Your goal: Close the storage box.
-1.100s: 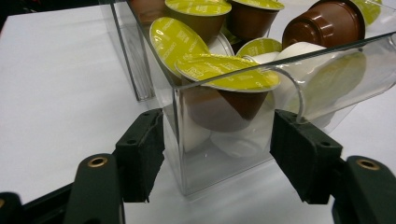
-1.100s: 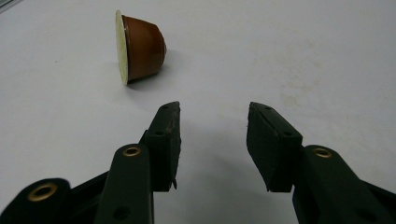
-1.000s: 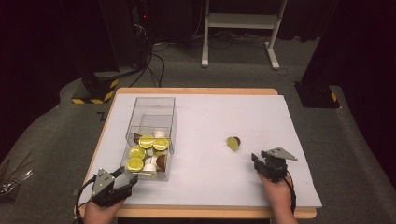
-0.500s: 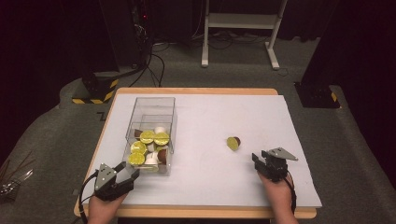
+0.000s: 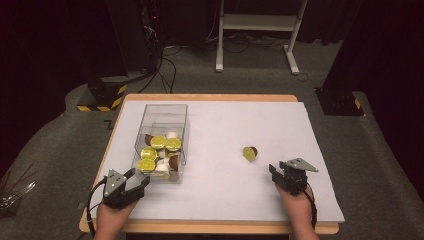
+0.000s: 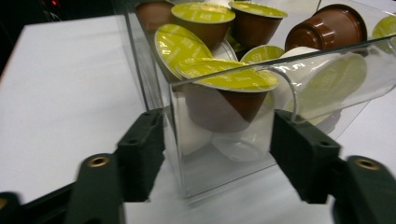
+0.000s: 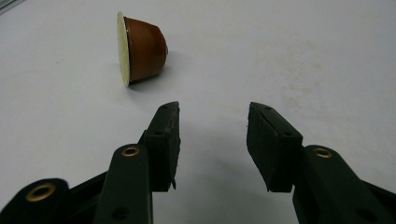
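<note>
White table (image 5: pixel 220 125) under dark surroundings. Left gripper (image 5: pixel 131 186) has slid up to the clear capsule box (image 5: pixel 162 112), jaws just widening astride its near corner, ungripped. Right gripper (image 5: pixel 280 172) gapes empty; 1 loose capsule (image 5: pixel 250 153) at its 11 o'clock.

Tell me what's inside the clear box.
The clear box holds a pile of coffee capsules: brown cups with yellow-green foil lids, plus some white ones. Capsules underneath are largely covered by the top ones, so no count.
</note>
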A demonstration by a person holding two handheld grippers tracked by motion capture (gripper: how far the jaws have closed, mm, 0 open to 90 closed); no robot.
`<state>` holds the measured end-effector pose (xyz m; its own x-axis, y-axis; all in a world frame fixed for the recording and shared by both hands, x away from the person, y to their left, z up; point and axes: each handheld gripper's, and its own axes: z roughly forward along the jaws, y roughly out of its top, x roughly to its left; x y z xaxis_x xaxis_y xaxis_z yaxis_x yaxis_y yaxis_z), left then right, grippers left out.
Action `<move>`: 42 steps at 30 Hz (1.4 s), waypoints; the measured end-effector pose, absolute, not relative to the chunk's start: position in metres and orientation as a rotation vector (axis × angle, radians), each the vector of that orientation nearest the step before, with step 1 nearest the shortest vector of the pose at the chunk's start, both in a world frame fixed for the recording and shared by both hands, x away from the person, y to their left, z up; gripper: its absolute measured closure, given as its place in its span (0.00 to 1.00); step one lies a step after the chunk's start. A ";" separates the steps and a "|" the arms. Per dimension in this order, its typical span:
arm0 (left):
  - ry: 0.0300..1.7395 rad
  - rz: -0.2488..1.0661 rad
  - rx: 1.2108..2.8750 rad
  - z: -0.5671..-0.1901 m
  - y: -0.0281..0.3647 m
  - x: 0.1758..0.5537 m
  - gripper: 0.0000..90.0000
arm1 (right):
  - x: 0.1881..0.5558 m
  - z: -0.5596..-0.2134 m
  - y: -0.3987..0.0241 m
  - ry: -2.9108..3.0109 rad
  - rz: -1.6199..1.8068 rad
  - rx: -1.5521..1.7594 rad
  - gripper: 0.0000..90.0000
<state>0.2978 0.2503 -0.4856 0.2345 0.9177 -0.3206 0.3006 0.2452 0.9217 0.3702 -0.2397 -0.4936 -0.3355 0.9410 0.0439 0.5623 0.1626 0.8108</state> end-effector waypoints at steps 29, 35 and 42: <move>1.375 0.714 1.252 -0.486 0.249 0.331 0.17 | 0.369 -0.494 -0.239 1.973 1.046 1.413 0.61; 1.390 0.723 1.243 -0.486 0.254 0.337 0.17 | 0.369 -0.494 -0.238 1.979 1.044 1.405 0.61; 1.398 0.745 1.229 -0.485 0.252 0.346 0.17 | 0.370 -0.495 -0.237 1.983 1.043 1.398 0.61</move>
